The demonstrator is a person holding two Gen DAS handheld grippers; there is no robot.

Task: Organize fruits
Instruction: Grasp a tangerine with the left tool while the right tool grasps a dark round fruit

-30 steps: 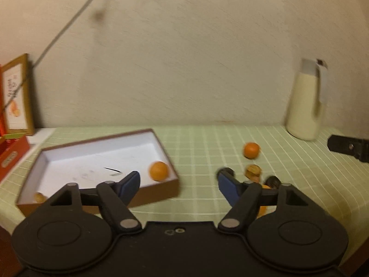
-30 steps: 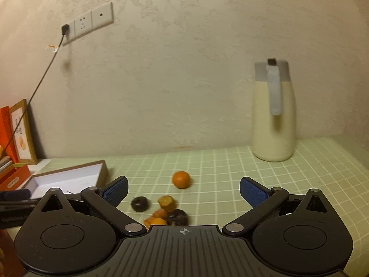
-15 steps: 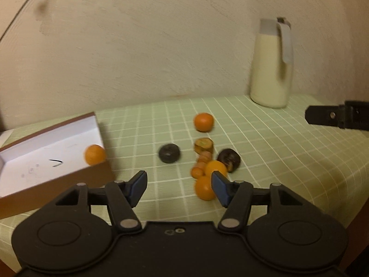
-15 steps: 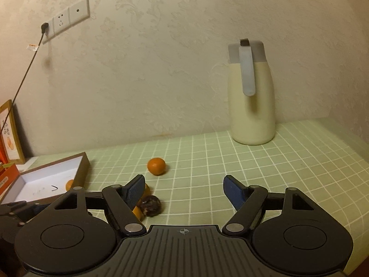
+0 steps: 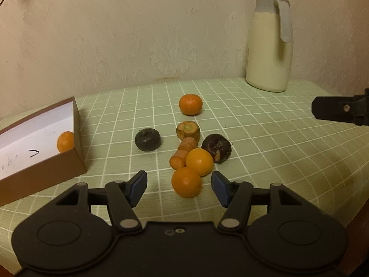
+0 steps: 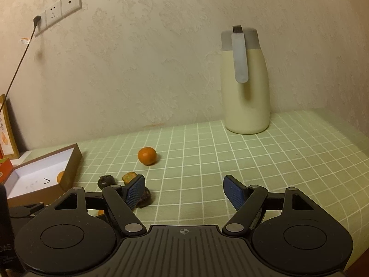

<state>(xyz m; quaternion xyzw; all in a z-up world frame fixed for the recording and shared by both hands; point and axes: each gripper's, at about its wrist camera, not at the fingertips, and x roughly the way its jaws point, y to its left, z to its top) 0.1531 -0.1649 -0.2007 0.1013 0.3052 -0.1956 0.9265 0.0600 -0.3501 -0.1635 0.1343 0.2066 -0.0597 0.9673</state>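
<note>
In the left wrist view my left gripper (image 5: 178, 188) is open, its jaws either side of the nearest orange (image 5: 186, 185). Behind it lie a second orange (image 5: 199, 161), a carrot in pieces (image 5: 184, 147), two dark fruits (image 5: 147, 139) (image 5: 216, 147) and a far orange (image 5: 190, 104). A brown box (image 5: 34, 173) at the left holds one orange (image 5: 65, 142). My right gripper (image 6: 184, 191) is open and empty over bare cloth; the far orange (image 6: 147, 155) and the box (image 6: 69, 168) show to its left.
A cream thermos jug (image 5: 269, 43) stands at the back right against the wall, also in the right wrist view (image 6: 245, 80). The table has a green checked cloth (image 6: 253, 161). A framed picture (image 6: 7, 136) and a wall socket (image 6: 57, 11) are at the left.
My left gripper has swung right from the box to the fruit pile and come close to the nearest orange. My right gripper has shifted right, away from the pile.
</note>
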